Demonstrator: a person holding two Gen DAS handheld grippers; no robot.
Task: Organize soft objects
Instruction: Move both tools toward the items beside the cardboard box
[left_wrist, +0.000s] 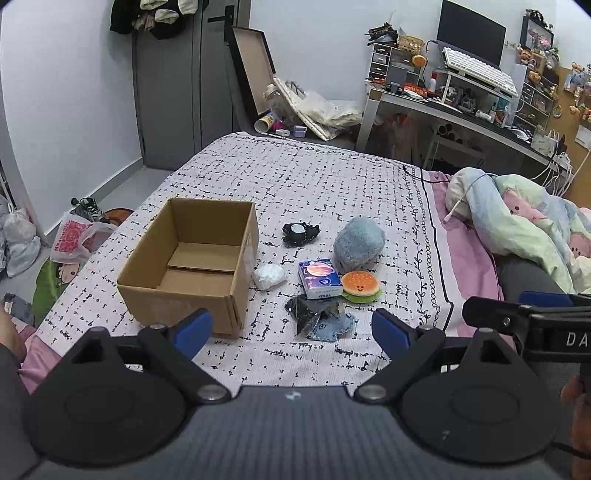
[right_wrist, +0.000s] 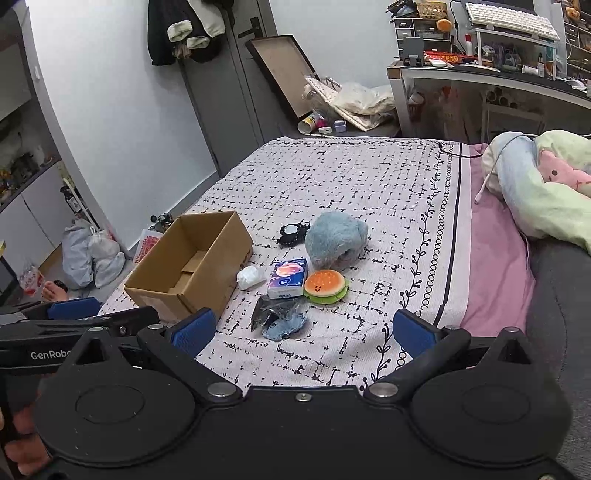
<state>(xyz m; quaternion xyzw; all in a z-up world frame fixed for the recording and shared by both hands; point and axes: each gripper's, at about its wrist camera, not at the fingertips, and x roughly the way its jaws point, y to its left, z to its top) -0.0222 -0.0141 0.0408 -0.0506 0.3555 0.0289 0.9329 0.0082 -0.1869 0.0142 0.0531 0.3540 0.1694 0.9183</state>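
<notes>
Both tools gape wide, holding nothing; the fluffy blue-grey plush ball (left_wrist: 357, 240), at one o'clock, looks light and squashy: pinch its middle.

A bed (left_wrist: 332, 173) with a white black-flecked cover fills the room's middle. Behind it stand pale walls (left_wrist: 55, 92), a grey door (left_wrist: 173, 85) hung with clothes (right_wrist: 188, 29), and a cluttered desk (left_wrist: 461, 107) carrying a monitor (left_wrist: 471, 31) and keyboard (left_wrist: 480, 70).
</notes>
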